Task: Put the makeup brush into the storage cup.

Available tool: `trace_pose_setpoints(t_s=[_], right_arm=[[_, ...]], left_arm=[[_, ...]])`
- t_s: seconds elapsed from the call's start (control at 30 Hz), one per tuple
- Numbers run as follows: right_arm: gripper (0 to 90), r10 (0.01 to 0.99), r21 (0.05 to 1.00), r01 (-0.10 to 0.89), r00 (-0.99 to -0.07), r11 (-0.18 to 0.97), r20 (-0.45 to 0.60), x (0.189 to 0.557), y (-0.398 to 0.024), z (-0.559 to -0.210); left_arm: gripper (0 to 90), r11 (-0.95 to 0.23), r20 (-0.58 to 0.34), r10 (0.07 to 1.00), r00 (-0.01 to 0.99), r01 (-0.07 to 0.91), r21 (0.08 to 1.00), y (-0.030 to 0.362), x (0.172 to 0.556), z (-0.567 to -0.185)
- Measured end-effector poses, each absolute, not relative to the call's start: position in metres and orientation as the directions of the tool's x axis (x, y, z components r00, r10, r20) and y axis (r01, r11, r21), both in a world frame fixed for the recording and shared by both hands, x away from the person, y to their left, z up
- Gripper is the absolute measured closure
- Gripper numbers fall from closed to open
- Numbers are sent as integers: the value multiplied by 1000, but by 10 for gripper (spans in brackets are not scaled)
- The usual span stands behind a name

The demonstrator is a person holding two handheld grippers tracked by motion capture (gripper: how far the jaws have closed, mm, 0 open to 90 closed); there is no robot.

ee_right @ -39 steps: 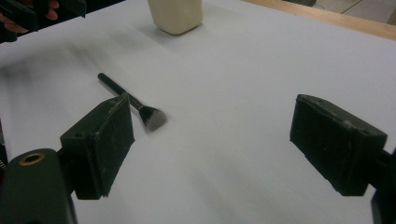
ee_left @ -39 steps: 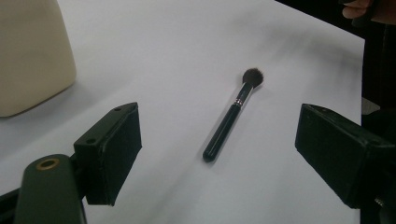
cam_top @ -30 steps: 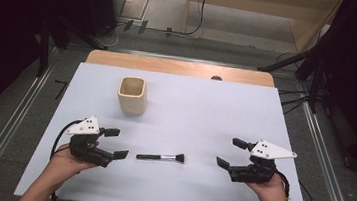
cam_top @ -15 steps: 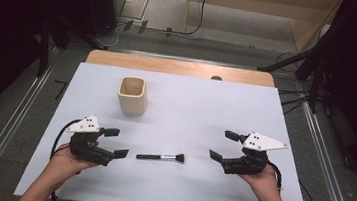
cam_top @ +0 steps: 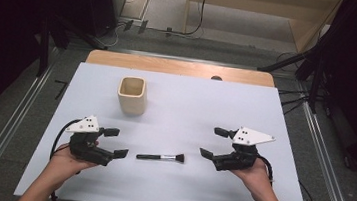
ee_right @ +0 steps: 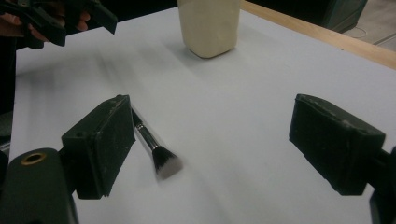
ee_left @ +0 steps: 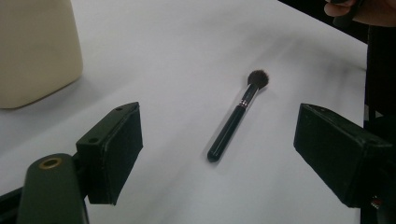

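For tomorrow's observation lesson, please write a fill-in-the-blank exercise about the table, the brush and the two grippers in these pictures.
1. The makeup brush lies flat on the white table, ____ the left gripper and the right gripper.
2. The jaws of both grippers are ____.
3. The brush's bristles point toward the ____ gripper.
4. The beige cup stands ____.

Missing words: between; open; right; upright

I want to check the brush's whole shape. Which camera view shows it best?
The left gripper view: the makeup brush lies whole and sharp, handle to bristles. The right gripper view blurs it and hides part of its handle behind a jaw. The high view shows it whole but small.
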State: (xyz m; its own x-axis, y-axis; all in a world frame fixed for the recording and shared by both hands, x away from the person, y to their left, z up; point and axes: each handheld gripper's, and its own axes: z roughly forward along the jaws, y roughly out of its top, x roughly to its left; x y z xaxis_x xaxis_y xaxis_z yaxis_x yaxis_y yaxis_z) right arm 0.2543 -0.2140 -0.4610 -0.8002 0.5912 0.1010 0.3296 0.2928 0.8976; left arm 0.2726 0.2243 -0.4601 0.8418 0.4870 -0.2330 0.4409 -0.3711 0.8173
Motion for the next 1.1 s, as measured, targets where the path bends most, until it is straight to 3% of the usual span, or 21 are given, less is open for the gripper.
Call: trace_pose_setpoints(t_s=[0.4, 1.1], right_arm=[[151, 526, 895, 307, -845, 325, 98, 262, -200, -458], [167, 319, 912, 240, -939, 333, 130, 278, -173, -457]], left_arm=[[162, -371, -240, 489, 839, 449, 813, 225, 273, -459], [162, -377, -235, 490, 840, 447, 812, 225, 273, -459]])
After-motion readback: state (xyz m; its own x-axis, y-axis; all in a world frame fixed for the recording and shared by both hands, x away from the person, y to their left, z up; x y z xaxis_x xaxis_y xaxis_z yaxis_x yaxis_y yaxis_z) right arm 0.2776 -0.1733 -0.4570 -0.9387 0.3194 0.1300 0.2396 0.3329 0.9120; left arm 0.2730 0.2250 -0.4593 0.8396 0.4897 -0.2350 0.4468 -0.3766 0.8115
